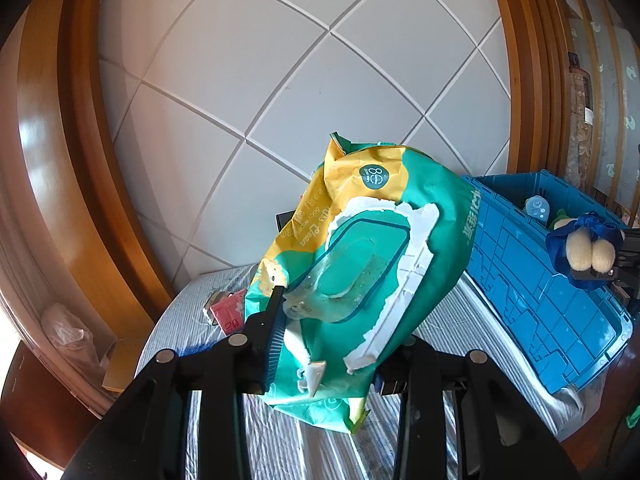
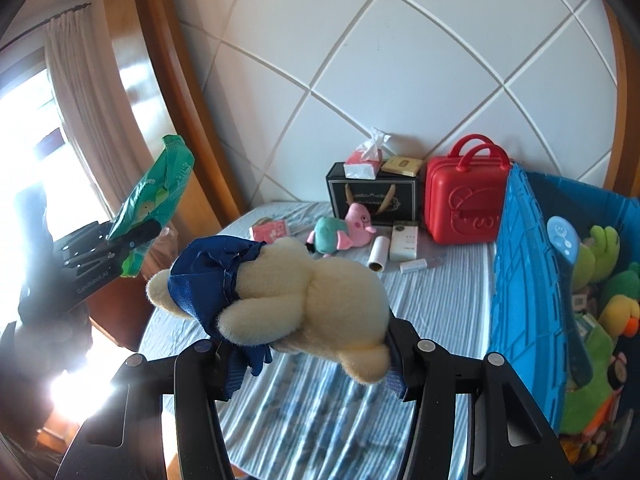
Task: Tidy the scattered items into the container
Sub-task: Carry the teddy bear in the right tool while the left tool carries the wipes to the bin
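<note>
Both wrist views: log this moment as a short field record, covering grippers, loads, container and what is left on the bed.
left gripper: shut on wipes pack, held in the air
right gripper: shut on cream plush bear
container: blue crate, plush toys inside
left out: pink-and-green plush, paper roll, red case

A bed (image 2: 432, 304) with a blue-striped sheet carries a blue crate (image 2: 516, 280) at the right of the frame. At the wall stand a red case (image 2: 460, 208) and a black box (image 2: 372, 196). Before them lie a pink-and-teal plush (image 2: 344, 232), a paper roll (image 2: 378, 254), a white box (image 2: 404, 242) and a pink packet (image 2: 272, 232).
</note>
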Action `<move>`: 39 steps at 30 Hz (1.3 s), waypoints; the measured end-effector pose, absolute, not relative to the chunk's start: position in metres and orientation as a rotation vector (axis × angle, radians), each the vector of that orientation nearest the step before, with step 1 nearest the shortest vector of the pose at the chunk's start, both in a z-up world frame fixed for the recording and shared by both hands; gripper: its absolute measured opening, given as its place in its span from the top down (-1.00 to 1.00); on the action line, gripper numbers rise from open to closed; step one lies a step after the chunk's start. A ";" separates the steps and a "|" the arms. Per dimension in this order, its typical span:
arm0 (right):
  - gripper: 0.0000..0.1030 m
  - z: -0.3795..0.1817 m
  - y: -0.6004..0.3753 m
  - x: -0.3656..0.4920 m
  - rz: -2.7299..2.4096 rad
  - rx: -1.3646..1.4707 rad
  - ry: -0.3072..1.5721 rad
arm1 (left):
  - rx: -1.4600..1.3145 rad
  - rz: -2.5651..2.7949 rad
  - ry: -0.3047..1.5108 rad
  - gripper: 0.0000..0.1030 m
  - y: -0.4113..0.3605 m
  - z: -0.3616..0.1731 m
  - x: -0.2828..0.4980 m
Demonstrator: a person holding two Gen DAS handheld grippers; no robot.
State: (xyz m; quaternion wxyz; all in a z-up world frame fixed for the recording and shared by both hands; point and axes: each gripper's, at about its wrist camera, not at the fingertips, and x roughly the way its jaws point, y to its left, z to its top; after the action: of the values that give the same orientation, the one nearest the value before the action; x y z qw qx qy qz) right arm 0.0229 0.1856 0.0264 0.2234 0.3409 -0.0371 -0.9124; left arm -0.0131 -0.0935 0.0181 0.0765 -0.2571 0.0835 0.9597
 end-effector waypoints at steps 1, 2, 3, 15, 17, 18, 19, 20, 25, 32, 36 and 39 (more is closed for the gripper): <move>-0.04 0.030 0.189 0.024 -2.520 0.930 -0.103 | -0.763 2.879 0.252 0.35 -0.089 0.021 -0.013; -0.04 0.032 0.193 0.024 -2.522 0.920 -0.104 | -0.756 2.880 0.254 0.35 -0.085 0.024 -0.013; -0.04 0.035 0.197 0.025 -2.524 0.911 -0.106 | -0.748 2.880 0.256 0.35 -0.081 0.026 -0.013; -0.04 0.056 0.256 0.028 -2.541 0.836 -0.116 | -0.691 2.867 0.259 0.35 -0.017 0.038 -0.016; -0.04 0.058 0.267 0.028 -2.544 0.828 -0.116 | -0.687 2.861 0.257 0.35 -0.006 0.039 -0.017; -0.04 0.059 0.272 0.028 -2.546 0.826 -0.116 | -0.681 2.858 0.258 0.35 0.001 0.040 -0.018; -0.04 0.059 0.277 0.028 -2.547 0.826 -0.116 | -0.677 2.854 0.259 0.35 0.007 0.041 -0.019; -0.04 0.060 0.281 0.027 -2.547 0.827 -0.116 | -0.672 2.849 0.261 0.35 0.014 0.042 -0.019; -0.04 0.063 0.302 0.029 -2.555 0.817 -0.126 | -0.651 2.822 0.283 0.35 0.044 0.048 -0.023; -0.04 0.066 0.329 0.032 -2.575 0.808 -0.147 | -0.630 2.791 0.307 0.35 0.075 0.058 -0.027; -0.04 0.067 0.344 0.032 -2.590 0.806 -0.158 | -0.613 2.771 0.325 0.35 0.092 0.065 -0.027; -0.04 0.067 0.354 0.032 -2.603 0.804 -0.165 | -0.606 2.754 0.336 0.35 0.105 0.067 -0.031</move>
State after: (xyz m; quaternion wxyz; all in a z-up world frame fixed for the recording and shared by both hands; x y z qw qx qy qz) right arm 0.0321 0.3544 0.0673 0.2045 0.2884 -0.0591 -0.9336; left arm -0.0309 0.1046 0.0667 0.1502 -0.2110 0.1170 0.9588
